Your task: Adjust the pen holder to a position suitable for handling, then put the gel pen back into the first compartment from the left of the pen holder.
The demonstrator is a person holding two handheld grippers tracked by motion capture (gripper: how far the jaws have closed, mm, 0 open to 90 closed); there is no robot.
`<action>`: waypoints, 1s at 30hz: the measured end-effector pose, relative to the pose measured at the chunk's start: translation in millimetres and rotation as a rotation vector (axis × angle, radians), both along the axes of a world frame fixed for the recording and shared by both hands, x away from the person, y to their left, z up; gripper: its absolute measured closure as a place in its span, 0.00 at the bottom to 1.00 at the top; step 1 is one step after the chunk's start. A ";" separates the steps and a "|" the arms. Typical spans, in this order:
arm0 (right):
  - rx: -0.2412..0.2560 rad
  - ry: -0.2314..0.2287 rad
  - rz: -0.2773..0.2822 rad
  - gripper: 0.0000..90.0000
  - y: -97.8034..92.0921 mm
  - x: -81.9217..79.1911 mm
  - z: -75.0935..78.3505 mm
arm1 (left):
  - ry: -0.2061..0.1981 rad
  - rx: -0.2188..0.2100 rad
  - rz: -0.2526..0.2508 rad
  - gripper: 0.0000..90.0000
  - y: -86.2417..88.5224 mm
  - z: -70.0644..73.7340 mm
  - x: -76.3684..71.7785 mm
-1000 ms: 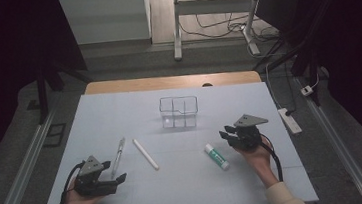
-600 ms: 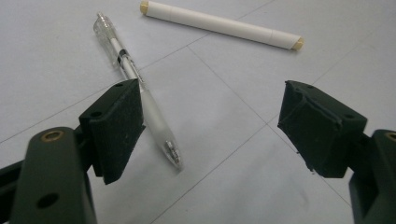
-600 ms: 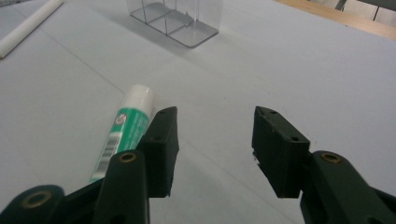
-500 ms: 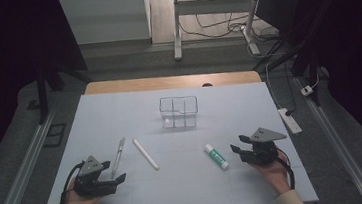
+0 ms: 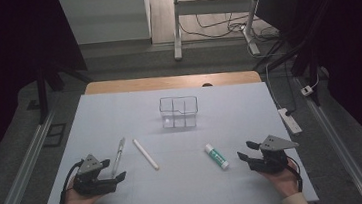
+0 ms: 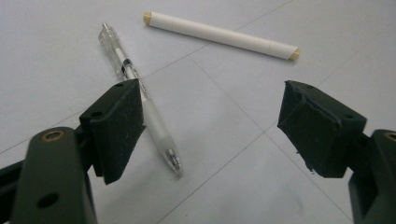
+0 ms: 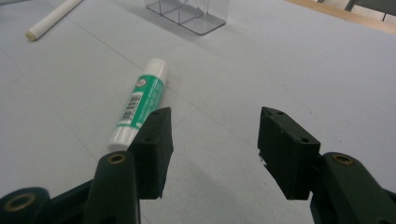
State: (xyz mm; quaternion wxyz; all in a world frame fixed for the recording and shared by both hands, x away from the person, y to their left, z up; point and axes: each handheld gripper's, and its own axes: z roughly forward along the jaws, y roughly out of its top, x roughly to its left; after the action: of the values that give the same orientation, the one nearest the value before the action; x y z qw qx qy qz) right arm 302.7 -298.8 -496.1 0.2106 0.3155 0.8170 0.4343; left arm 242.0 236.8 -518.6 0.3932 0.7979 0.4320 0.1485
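Both grippers open: left gripper (image 5: 115,170) by pen (image 5: 118,153), right gripper (image 5: 247,153) by glue stick (image 5: 216,156).

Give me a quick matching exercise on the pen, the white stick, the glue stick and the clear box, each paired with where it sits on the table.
Things:
1. pen
2. white stick
3. glue stick
4. clear box

Places:
A. nearest the right gripper
B. far middle of the table
C. nearest the left gripper
D. between the pen and the glue stick

Pairs: 1-C, 2-D, 3-A, 4-B
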 end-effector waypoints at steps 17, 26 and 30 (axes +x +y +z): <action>-0.014 -0.006 -0.007 0.48 -9.5 -4.2 -4.6 | 0.033 -0.006 0.055 0.29 -1.3 19.2 0.7; -0.007 -0.010 -0.011 0.48 -10.8 -5.0 -3.6 | 0.056 0.000 0.047 0.30 -8.5 25.3 2.7; -0.010 -0.009 -0.008 0.48 -12.2 -4.8 -4.0 | 0.080 0.006 0.052 0.30 -13.6 28.2 8.5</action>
State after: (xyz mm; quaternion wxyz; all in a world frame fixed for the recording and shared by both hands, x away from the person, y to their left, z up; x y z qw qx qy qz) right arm 297.9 -311.0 -500.1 0.2177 0.3159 0.8168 0.4308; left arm 250.5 223.2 -490.4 0.3693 0.7927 0.4679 0.1278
